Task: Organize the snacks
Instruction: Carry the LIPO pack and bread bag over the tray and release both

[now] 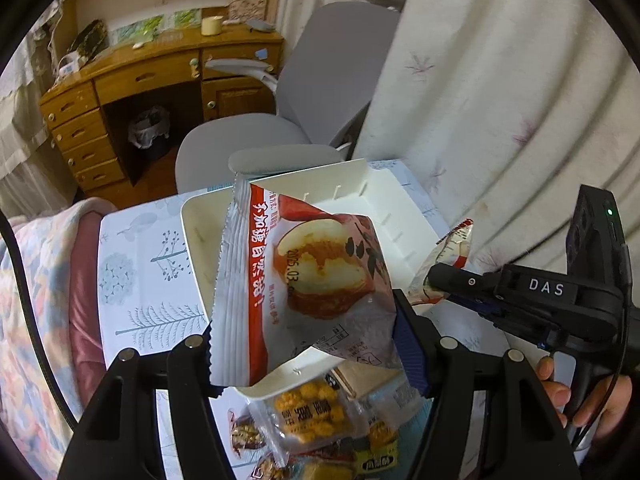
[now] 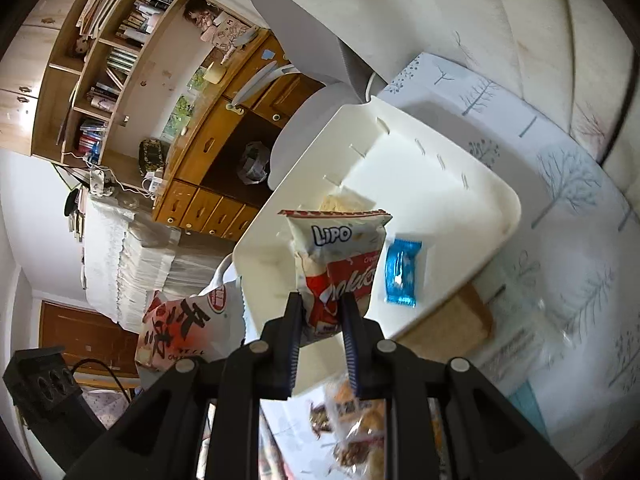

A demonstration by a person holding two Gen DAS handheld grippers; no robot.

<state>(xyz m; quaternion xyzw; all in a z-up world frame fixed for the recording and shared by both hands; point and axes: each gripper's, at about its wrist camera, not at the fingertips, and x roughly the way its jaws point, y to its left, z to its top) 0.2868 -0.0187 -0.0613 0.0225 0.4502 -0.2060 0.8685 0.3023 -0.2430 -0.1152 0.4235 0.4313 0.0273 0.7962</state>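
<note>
My left gripper (image 1: 308,336) is shut on a big white-and-red bun packet (image 1: 304,272) and holds it in the air above the white bin (image 1: 192,216). To its right, my right gripper (image 1: 434,280) pinches a small red-and-white packet (image 1: 454,248). In the right wrist view that gripper (image 2: 320,312) is shut on the Lipo cookie packet (image 2: 340,256) over the bin (image 2: 480,200). A blue packet (image 2: 402,272) lies inside the bin. The bun packet (image 2: 180,328) shows at the lower left. Several loose snack packets (image 1: 312,412) lie on the table in front of the bin.
The table wears a tree-print cloth (image 1: 140,280). A brown cardboard piece (image 2: 452,324) lies beside the bin. A grey office chair (image 1: 320,80) and a wooden desk (image 1: 140,80) stand behind the table. A curtain (image 1: 500,100) hangs at the right, bedding (image 1: 32,280) lies left.
</note>
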